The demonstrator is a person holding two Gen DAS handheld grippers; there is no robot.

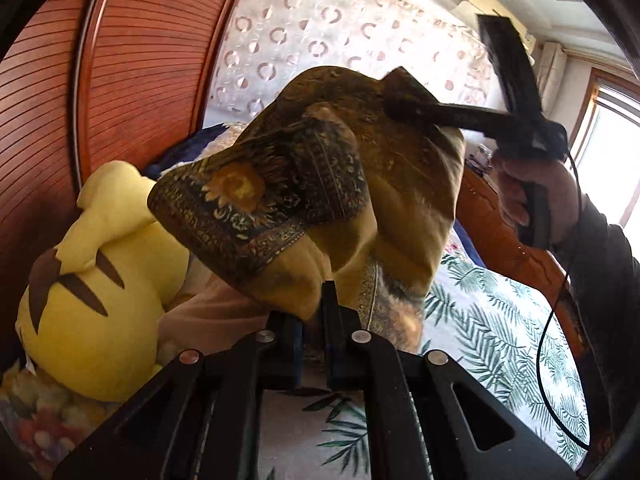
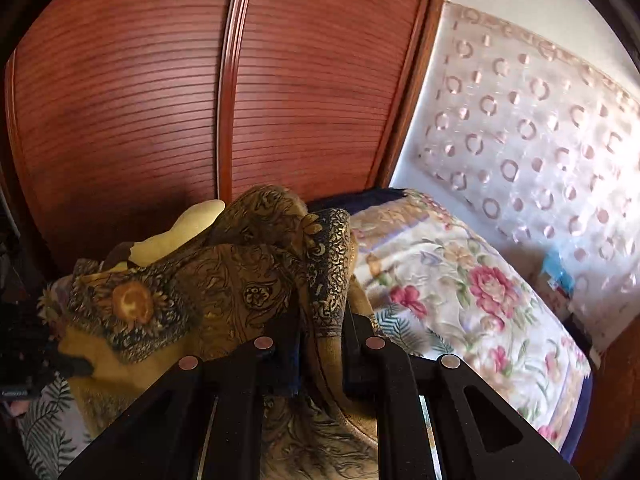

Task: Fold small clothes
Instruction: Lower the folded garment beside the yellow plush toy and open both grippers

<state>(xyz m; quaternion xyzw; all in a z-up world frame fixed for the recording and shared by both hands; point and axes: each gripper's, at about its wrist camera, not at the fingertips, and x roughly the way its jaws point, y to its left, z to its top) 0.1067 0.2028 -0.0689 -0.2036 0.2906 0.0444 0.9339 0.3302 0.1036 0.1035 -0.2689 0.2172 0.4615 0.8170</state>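
A mustard-yellow garment (image 1: pixel 400 184) with a dark ornate border and a sunflower print hangs in the air, bunched between both grippers. My left gripper (image 1: pixel 314 312) is shut on its lower edge at the bottom of the left wrist view. My right gripper (image 1: pixel 394 110), held by a hand (image 1: pixel 536 196), is shut on the upper part of the same garment. In the right wrist view the garment (image 2: pixel 240 280) drapes over and between the right gripper's (image 2: pixel 320 336) fingers. The left gripper's dark tip (image 2: pixel 76 364) reaches into the cloth at the left edge.
A yellow plush toy (image 1: pixel 100 300) lies on the bed at the left. Reddish slatted wardrobe doors (image 2: pixel 160 100) and a pale curtain with rings (image 2: pixel 540 140) stand behind. The leaf-print sheet (image 1: pixel 500 340), a floral quilt (image 2: pixel 460 280) and the wooden bed frame (image 1: pixel 500 232) lie below. A black cable (image 1: pixel 548 340) hangs from the right gripper.
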